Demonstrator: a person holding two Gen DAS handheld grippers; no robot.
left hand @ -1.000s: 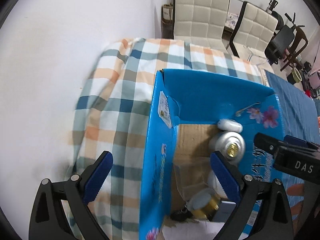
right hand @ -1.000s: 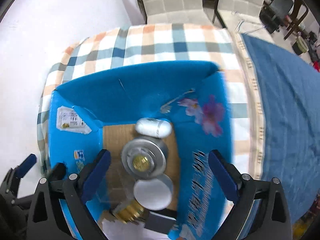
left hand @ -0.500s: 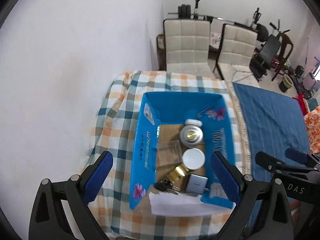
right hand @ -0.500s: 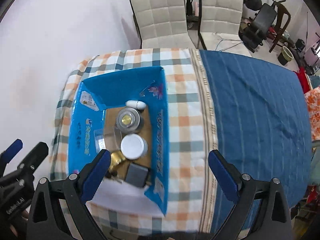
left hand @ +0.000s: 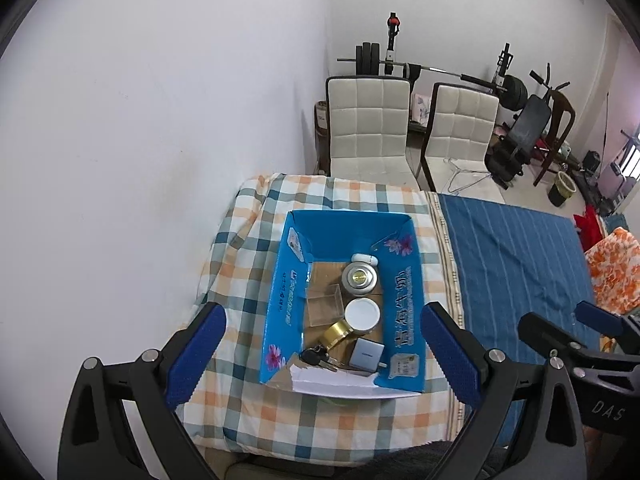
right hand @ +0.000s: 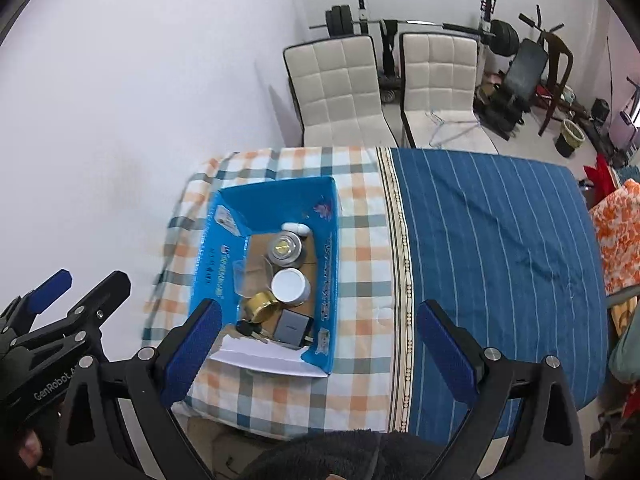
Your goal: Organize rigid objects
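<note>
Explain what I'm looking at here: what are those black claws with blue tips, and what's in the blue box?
No robot: a person holds two hand-held grippers, each carrying a wide-angle camera looking along its jaws. One picture comes from the left gripper, the other from the right gripper. Both stand open and hold nothing. Below, on a checked tablecloth, sits an open blue cardboard box. Inside lie a white oval case, a round silver tin, a white-lidded jar, a clear plastic box, a gold-coloured round container, a grey square charger and dark keys.
</note>
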